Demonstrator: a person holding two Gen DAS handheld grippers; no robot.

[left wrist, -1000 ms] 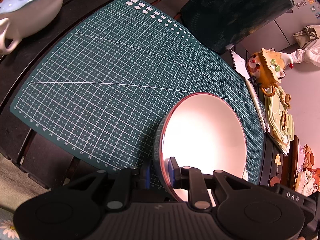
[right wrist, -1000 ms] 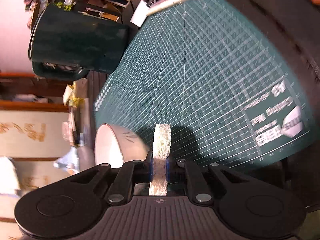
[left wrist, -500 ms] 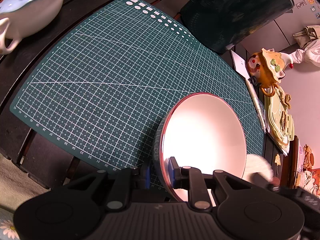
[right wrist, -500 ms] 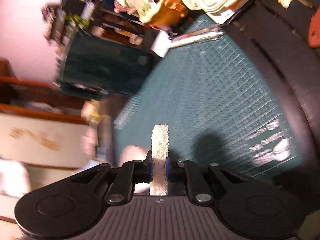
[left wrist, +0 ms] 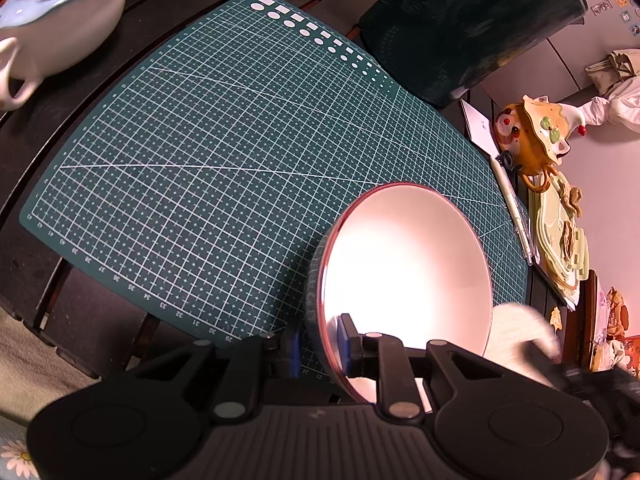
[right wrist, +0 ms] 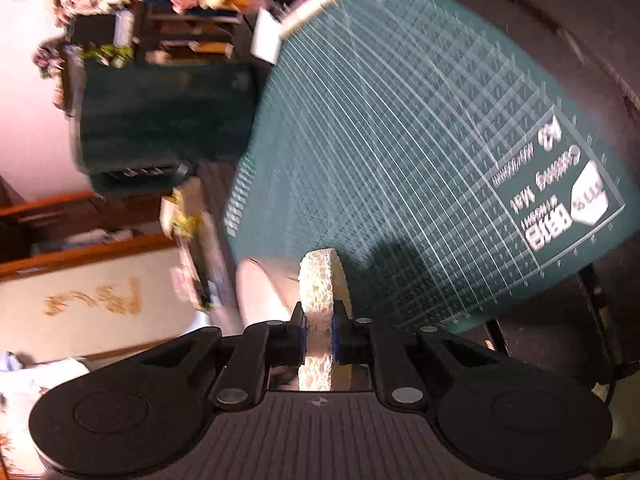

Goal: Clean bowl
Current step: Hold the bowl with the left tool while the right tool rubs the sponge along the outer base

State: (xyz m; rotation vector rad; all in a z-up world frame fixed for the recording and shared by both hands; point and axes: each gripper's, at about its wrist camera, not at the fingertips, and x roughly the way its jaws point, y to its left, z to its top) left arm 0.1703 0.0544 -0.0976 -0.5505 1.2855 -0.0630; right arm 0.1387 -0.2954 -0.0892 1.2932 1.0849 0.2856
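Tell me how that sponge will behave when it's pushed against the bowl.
The sponge looks porous and soft, so it will likely squash and bend rather than scrape. The right tool pinches it near one end, so the free end may flex. The bowl looks glossy, probably slippery.

Numbers run along the cutting mat's [left wrist: 208, 152] near edge in the left wrist view: 41, 40, 39 down to 29. In the right wrist view its corner [right wrist: 552, 196] reads "A3" and "Cutting Mat", blurred.

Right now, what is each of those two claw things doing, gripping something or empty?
Left gripper: closed on the bowl rim.
Right gripper: closed on the sponge.
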